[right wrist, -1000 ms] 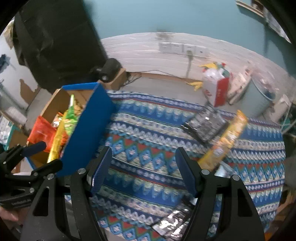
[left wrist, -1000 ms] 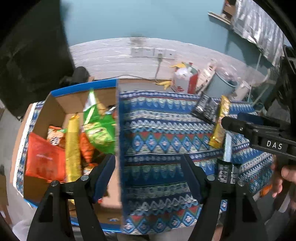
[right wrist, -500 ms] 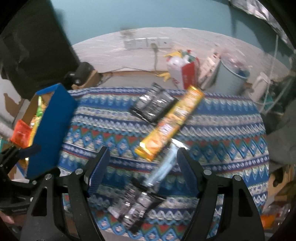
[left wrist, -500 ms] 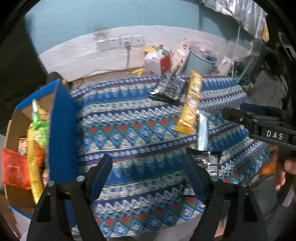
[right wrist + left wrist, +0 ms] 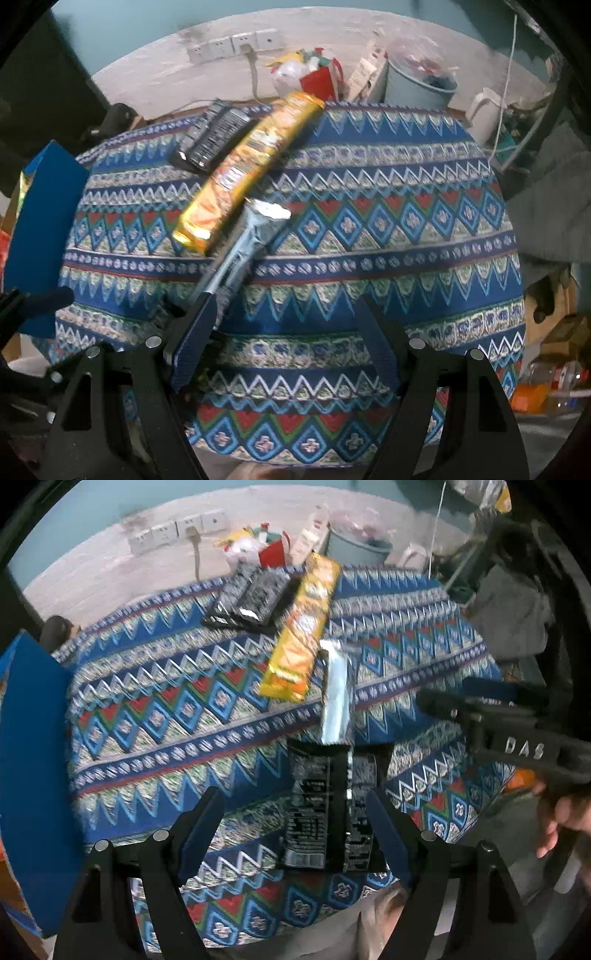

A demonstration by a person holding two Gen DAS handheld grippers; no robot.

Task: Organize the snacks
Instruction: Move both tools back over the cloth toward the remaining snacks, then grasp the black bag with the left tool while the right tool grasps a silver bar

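Patterned cloth [image 5: 177, 709]; right gripper [image 5: 461, 701] marked "DAS" (fingers apart).

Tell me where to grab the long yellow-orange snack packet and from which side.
Grip the long yellow-orange snack packet across its narrow width near the end closest to the tongs, coming from above. It lies flat on the patterned tablecloth, its far end resting on the black packets, and a silver wrapper sits against its right edge.
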